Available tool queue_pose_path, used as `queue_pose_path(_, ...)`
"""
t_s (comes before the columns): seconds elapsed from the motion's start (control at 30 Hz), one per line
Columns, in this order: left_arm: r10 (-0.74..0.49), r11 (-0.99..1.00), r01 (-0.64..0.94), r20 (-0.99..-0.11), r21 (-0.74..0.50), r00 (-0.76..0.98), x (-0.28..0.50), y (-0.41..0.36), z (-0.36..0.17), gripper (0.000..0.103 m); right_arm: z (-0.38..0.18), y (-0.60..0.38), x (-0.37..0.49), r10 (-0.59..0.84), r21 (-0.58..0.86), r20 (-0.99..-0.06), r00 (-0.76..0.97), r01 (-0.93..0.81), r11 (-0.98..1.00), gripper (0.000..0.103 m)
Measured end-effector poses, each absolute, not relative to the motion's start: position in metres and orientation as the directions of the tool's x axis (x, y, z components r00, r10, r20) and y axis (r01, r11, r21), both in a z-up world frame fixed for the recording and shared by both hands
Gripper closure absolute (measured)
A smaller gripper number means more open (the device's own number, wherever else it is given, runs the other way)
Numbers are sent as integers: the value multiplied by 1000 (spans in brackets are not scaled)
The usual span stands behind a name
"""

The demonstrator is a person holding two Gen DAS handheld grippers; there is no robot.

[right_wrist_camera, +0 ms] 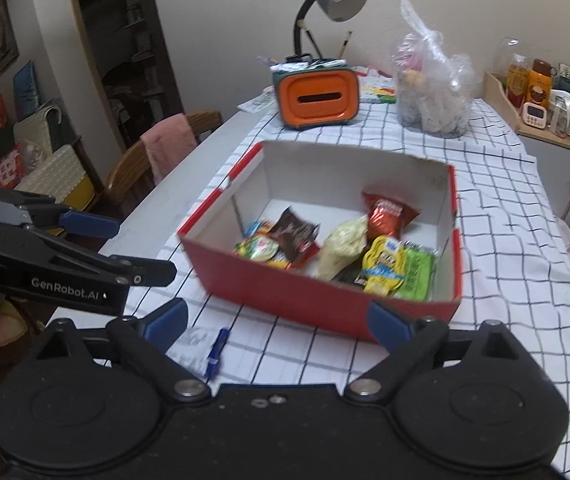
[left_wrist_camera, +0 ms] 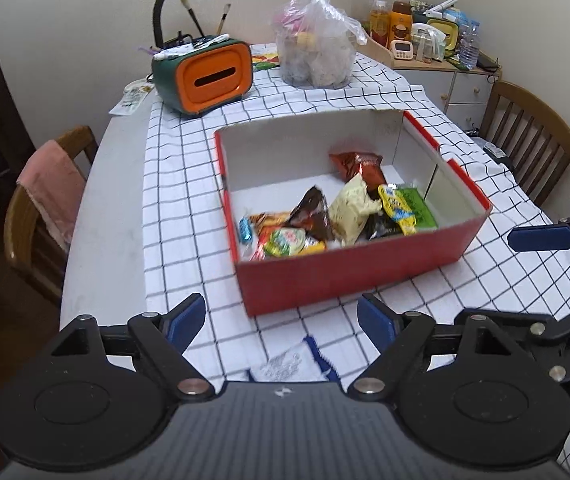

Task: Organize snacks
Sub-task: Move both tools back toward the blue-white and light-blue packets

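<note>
Table (left_wrist_camera: 105,200) under checked cloth (left_wrist_camera: 181,184), cleared in middle so box has room. Red box (left_wrist_camera: 349,272) sits centre, open top up, ready to take snacks. Snacks (left_wrist_camera: 325,220) piled at box's near end, far end bare. One blue-edged packet (left_wrist_camera: 305,364) lies on cloth near side, outside box, probably next to go in. Left gripper (left_wrist_camera: 281,324) wide open over packet, holding nothing. Right gripper (right_wrist_camera: 277,320) also wide open, empty, near box's near wall.
</note>
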State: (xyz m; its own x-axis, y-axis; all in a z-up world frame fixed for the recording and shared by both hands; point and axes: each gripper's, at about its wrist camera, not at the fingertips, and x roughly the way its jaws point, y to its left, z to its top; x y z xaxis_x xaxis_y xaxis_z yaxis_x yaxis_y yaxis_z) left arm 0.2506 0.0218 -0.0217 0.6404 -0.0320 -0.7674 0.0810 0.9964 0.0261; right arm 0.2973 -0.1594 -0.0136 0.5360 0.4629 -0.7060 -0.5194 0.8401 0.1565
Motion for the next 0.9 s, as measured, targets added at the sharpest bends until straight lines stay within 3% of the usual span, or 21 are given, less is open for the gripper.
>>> queue_pose_path(0.57, 46, 999, -27, -813, 38, 580, 181, 61, -77, 18, -77, -103, 238, 461, 87, -789, 406, -669, 738, 1)
queue_pose_path(0.9, 45, 999, -23, -832, 39, 553, 162, 69, -95, 18, -115, -70, 231, 435, 32, -832, 344, -754, 656, 10)
